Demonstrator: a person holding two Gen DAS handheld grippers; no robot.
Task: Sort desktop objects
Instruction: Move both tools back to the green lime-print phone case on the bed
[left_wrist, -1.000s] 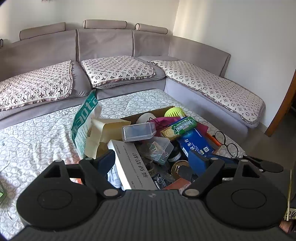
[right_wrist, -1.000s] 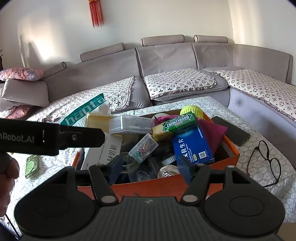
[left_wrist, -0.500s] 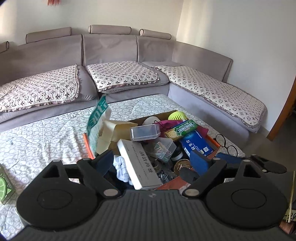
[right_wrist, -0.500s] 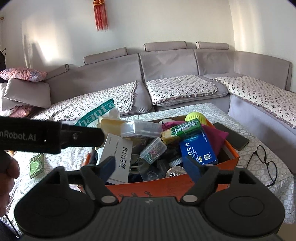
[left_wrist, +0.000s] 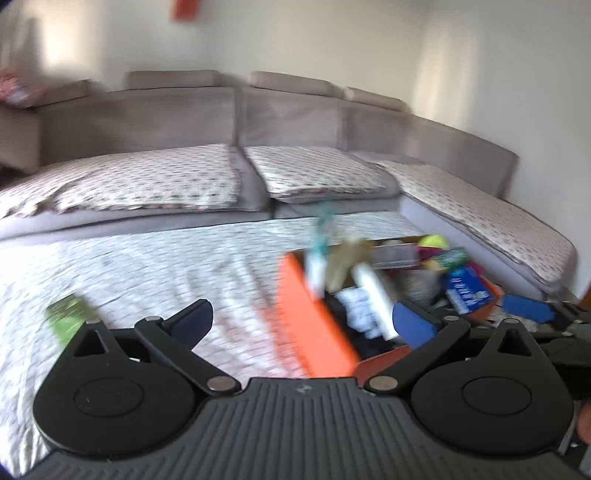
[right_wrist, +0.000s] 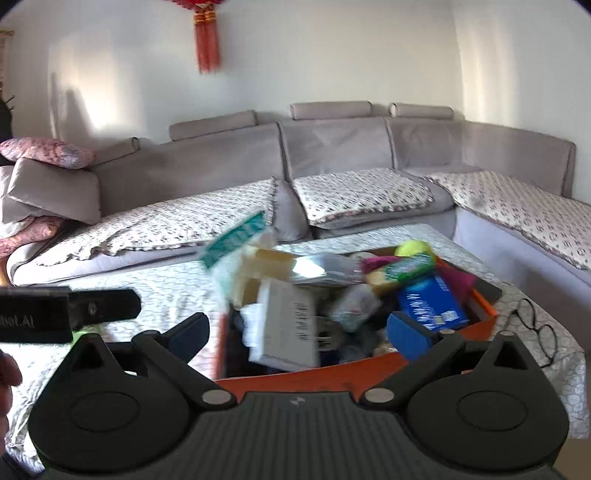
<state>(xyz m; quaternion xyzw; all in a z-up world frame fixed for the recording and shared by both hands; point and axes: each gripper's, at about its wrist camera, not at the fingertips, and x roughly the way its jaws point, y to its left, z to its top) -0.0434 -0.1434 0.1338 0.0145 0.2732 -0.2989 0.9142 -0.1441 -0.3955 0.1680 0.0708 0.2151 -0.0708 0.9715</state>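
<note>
An orange box (right_wrist: 369, 373) full of mixed desk items stands on a patterned table cover (right_wrist: 166, 295). In it I see a white booklet (right_wrist: 291, 325), a blue box (right_wrist: 432, 302), a green gum pack (right_wrist: 410, 266) and a yellow ball (right_wrist: 413, 247). My right gripper (right_wrist: 299, 328) is open and empty, just in front of the box. My left gripper (left_wrist: 303, 325) is open and empty, over the box's left side (left_wrist: 310, 321); that view is blurred. The left gripper's body also shows at the left of the right wrist view (right_wrist: 66, 314).
A small green packet (left_wrist: 68, 319) lies on the cover at the left. Glasses (right_wrist: 539, 328) lie to the right of the box, with a dark phone (right_wrist: 487, 288) behind it. A grey corner sofa (right_wrist: 332, 177) wraps the back and right.
Both grippers have pulled back and risen. The left one has swung to the left, so the box now sits at its right. Both stay open and empty.
</note>
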